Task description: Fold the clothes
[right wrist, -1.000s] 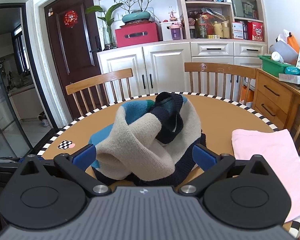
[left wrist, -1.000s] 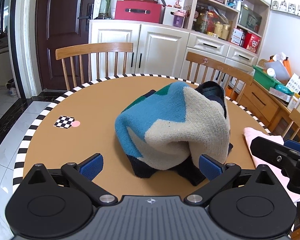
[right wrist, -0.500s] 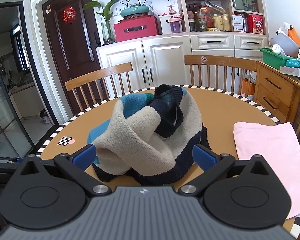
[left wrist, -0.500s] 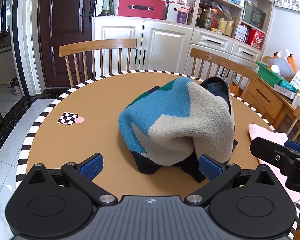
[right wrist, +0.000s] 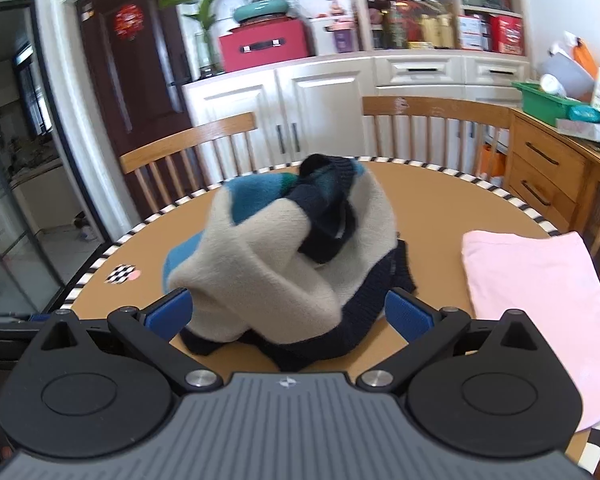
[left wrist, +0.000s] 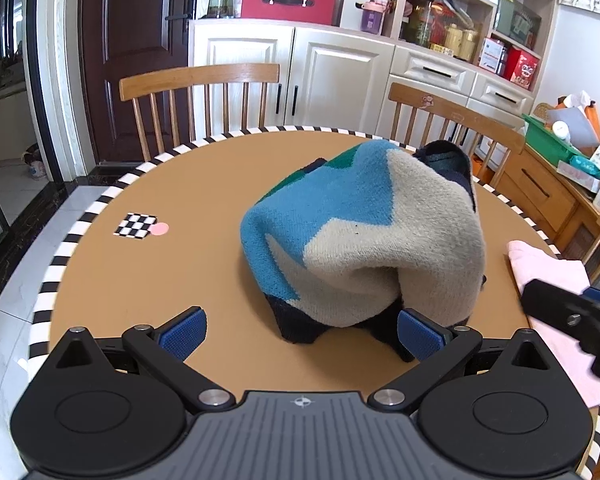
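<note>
Spreading the crumpled blue, cream and navy knitted sweater (left wrist: pixel 364 236) flat comes first; both hand-held grippers (left wrist: pixel 300 330) (right wrist: pixel 287 314) gape wide, holding nothing.

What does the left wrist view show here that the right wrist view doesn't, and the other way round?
Only the left wrist view shows the right claw's body intruding at its right edge, and the sweater's broad blue side. Only the right wrist view shows the knot of cream and navy folds on the sweater's other side, plus the whole pink cloth. Both show the round table, the checkered marker and open claws.
</note>
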{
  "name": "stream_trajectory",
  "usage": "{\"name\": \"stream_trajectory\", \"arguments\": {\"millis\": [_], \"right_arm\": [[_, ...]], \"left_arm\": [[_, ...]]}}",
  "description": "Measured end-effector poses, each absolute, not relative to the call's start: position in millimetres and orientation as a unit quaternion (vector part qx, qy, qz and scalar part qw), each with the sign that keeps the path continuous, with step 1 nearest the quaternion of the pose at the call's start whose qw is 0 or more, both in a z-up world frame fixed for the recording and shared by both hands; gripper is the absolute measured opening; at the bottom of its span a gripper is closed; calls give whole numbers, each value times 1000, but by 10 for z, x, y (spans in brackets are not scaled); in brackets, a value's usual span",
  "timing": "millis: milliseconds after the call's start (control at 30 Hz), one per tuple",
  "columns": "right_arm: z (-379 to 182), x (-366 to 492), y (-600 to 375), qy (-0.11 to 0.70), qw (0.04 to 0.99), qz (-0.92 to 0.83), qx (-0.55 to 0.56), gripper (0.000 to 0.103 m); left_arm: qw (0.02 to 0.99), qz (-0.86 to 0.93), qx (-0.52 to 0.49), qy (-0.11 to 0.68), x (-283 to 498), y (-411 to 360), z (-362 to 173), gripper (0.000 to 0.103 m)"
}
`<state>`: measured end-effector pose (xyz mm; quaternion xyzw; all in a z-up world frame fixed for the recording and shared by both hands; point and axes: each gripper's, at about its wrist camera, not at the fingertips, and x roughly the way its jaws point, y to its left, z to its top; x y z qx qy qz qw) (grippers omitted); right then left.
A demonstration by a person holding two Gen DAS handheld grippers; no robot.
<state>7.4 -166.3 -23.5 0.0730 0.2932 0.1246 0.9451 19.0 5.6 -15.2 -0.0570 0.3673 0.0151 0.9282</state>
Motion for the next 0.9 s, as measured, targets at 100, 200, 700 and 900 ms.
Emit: {"name": "stream_trajectory", "arguments": {"millis": [100,200,700,900], "right_arm": [[-273,154,-1781,295,944,114,91,103],[-347,219,-1892,308,939,104,111,103],[-482,378,-2469,306,945,26,116,103],[-503,556,-2465,343,930,34,130,103]], "left_arm": [[930,10,-46,365,310,-4,-246,103],[934,-6,-14,356,426,-137,-305,99],[936,-50,14,348,1235,-878,-6,102],[895,-20,-7,446,1810,-849,-341,41]]}}
